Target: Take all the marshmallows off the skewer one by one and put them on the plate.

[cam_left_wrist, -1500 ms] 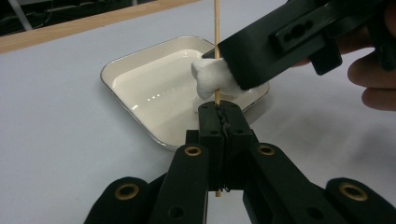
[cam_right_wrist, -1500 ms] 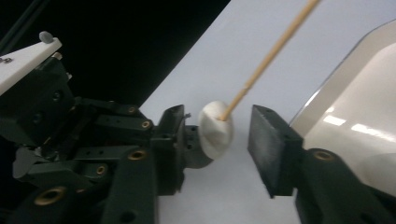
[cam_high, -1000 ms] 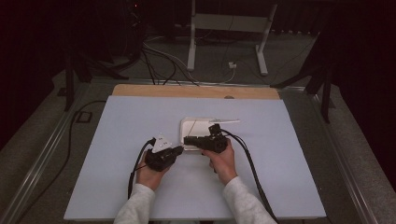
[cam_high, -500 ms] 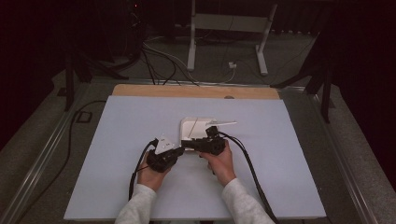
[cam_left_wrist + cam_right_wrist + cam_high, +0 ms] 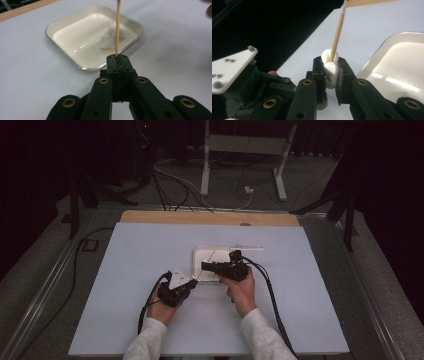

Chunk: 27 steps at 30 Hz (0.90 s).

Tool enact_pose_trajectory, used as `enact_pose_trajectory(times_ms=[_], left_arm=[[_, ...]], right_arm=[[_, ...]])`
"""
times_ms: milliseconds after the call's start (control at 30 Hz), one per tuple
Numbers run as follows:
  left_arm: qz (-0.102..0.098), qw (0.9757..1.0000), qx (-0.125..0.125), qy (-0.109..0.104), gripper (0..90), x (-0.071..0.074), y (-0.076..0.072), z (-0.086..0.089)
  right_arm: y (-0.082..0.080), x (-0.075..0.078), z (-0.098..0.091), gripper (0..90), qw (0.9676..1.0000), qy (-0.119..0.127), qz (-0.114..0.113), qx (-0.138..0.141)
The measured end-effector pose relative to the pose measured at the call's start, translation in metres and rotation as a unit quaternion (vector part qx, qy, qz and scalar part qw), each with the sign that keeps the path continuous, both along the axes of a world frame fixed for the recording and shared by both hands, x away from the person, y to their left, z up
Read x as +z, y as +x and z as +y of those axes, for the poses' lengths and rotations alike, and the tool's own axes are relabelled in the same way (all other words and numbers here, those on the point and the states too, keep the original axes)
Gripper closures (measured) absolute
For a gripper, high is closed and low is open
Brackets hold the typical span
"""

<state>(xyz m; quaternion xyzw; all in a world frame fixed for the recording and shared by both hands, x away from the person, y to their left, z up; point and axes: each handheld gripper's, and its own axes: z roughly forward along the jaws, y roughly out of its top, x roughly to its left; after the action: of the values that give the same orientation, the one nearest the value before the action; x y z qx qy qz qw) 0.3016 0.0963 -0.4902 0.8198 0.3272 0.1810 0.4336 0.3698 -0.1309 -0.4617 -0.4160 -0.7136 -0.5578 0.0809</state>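
High view leaves the small things hard to make out: both tools meet at the near edge of the white tray (image 5: 200,254) on the desk (image 5: 125,270). Left tool (image 5: 117,60) is clenched on a thin wooden skewer (image 5: 117,25) (its top cut off). Right tool (image 5: 331,71) grips a white marshmallow (image 5: 330,67), the skewer poking into it; another white lump (image 5: 107,41) lies in the tray.

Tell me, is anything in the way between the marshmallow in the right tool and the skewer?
Nothing visible is. The right tool is shut on the marshmallow, and the skewer already meets its top. The left tool holds the skewer's other end beside the tray.
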Motion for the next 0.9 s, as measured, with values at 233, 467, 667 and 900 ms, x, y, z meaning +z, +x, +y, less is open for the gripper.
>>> enact_pose_trajectory(times_ms=[233, 467, 667, 900], left_arm=[[-0.007, 0.9998, 0.000, 0.016, 90.0, -0.002, 0.000, 0.000], [-0.020, 0.9982, 0.004, 0.056, 90.0, -0.003, -0.002, 0.002], [-0.003, 0.9987, 0.034, 0.038, 90.0, -0.003, 0.003, 0.021], [0.004, 0.9989, 0.043, 0.016, 90.0, -0.001, 0.004, 0.020]], right_arm=[[0.004, 0.016, -0.019, 80.4, 0.9994, 0.017, -0.012, -0.026], [0.007, 0.027, -0.035, 81.1, 0.9975, 0.043, -0.022, -0.051], [0.009, 0.058, -0.073, 81.6, 0.9934, 0.051, -0.058, -0.085], [0.010, 0.047, -0.062, 80.6, 0.9961, 0.001, -0.059, -0.065]])
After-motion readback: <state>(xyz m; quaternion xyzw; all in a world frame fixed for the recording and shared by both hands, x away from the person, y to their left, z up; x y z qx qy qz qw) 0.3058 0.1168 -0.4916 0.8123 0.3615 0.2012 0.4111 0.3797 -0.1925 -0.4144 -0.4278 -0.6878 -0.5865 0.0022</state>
